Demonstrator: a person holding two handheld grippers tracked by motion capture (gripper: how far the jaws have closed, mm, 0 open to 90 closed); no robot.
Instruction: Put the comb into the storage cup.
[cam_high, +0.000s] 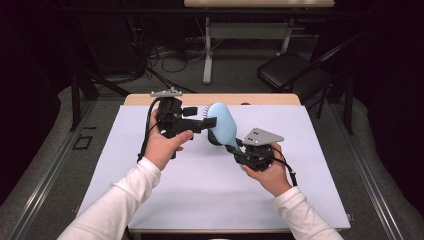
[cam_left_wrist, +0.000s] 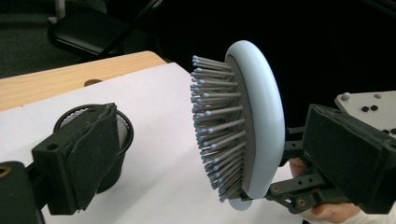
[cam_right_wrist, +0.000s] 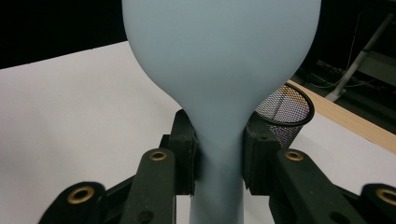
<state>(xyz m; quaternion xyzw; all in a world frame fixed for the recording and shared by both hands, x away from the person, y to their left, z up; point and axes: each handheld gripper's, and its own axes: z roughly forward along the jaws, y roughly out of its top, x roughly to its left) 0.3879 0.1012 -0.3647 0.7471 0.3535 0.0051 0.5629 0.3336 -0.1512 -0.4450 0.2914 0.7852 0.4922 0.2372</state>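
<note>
High view: the right gripper (cam_high: 234, 146), at about 4 o'clock from the centre of the surface (cam_high: 200, 190), pinches the narrow neck of a pale blue hairbrush (cam_high: 223, 124) and holds it raised above the white sheet, head pointing toward 11 o'clock. The left gripper (cam_high: 210, 121), at 9 o'clock from the brush head, points at the bristle side, its tip just beside the bristles.

Right gripper view: the brush handle (cam_right_wrist: 219, 154) sits between the two black pads, both pressed against it; the smooth back of the head faces the camera. A black mesh cup (cam_right_wrist: 286, 112) stands on the surface at 3 o'clock of the handle.

Left gripper view: the grey bristles (cam_left_wrist: 219, 130) face the camera's own gripper, the brush head standing nearly upright on its edge. One padded jaw rises at 8 o'clock, in front of the mesh cup (cam_left_wrist: 122, 130); the other jaw is out of frame, so whether the left gripper is spread or pressed together cannot be told. Nothing is seen clamped in it.
</note>
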